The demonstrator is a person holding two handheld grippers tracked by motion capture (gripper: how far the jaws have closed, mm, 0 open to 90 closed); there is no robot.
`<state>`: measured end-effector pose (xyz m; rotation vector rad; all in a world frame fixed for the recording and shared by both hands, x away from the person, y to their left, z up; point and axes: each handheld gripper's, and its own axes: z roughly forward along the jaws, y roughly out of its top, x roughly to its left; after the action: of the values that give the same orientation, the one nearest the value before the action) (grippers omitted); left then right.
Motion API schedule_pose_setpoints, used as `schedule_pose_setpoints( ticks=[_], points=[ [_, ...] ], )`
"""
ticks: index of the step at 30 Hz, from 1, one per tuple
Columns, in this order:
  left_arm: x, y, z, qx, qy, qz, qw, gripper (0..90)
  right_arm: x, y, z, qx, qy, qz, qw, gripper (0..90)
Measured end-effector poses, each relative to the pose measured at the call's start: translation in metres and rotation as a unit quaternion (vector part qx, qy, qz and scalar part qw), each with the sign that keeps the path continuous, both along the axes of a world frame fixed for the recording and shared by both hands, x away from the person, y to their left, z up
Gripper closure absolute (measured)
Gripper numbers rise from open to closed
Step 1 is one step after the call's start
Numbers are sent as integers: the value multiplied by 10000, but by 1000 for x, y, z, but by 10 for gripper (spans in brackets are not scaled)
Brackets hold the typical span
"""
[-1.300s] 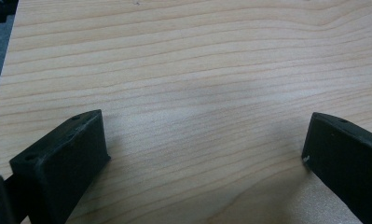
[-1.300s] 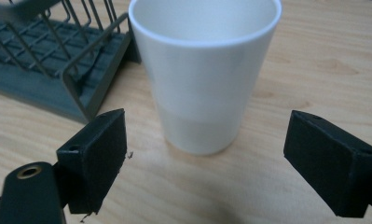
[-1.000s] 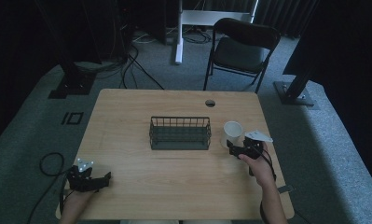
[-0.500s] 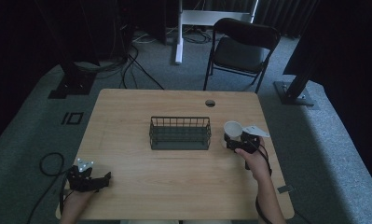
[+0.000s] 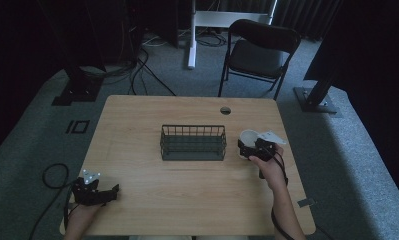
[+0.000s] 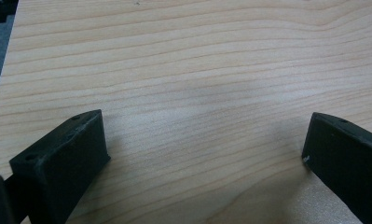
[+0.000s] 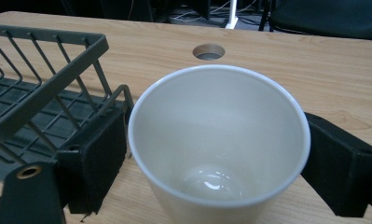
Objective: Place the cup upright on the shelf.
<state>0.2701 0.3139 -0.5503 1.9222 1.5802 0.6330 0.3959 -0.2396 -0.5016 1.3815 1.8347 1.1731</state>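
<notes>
A white cup (image 5: 247, 136) stands upright on the wooden table (image 5: 187, 200), just right of a dark wire basket (image 5: 192, 142). My right gripper (image 5: 245, 145) reaches it from the near side. In the right gripper view the empty cup (image 7: 216, 140) sits between the two black jaws of the right gripper (image 7: 218, 125), which stand wide apart, one close on each side of its wall. My left gripper (image 5: 112, 191) rests at the table's front left corner. In the left gripper view it (image 6: 204, 135) is open over bare wood.
A round cable hole (image 5: 225, 110) lies in the table behind the cup. The basket's corner (image 7: 99, 44) is right next to the right gripper's left jaw. A black folding chair (image 5: 259, 52) stands beyond the far edge. Cables trail on the floor at left.
My right gripper has moved forward and left to the cup, which now sits between its jaws. The left gripper has stayed in place.
</notes>
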Motion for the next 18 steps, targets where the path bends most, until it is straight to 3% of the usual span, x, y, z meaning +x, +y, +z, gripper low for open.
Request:
schedule_pose_setpoints(
  ticks=[5, 9, 14, 18],
  points=[
    [0, 0, 0, -1, -1, 0, 10000, 1, 2, 1, -1, -149, 7, -28, 9999, 192],
    [0, 0, 0, 0, -1, 0, 10000, 1, 3, 1, 0, -141, 52, -89, 9998, 198],
    [0, 0, 0, -1, 0, 1, 10000, 1, 3, 2, 3, -213, 115, 52, 9997, 200],
    [0, 0, 0, -1, -1, 0, 10000, 1, 1, 3, 8, -196, 59, 55, 9998, 200]
  ],
)
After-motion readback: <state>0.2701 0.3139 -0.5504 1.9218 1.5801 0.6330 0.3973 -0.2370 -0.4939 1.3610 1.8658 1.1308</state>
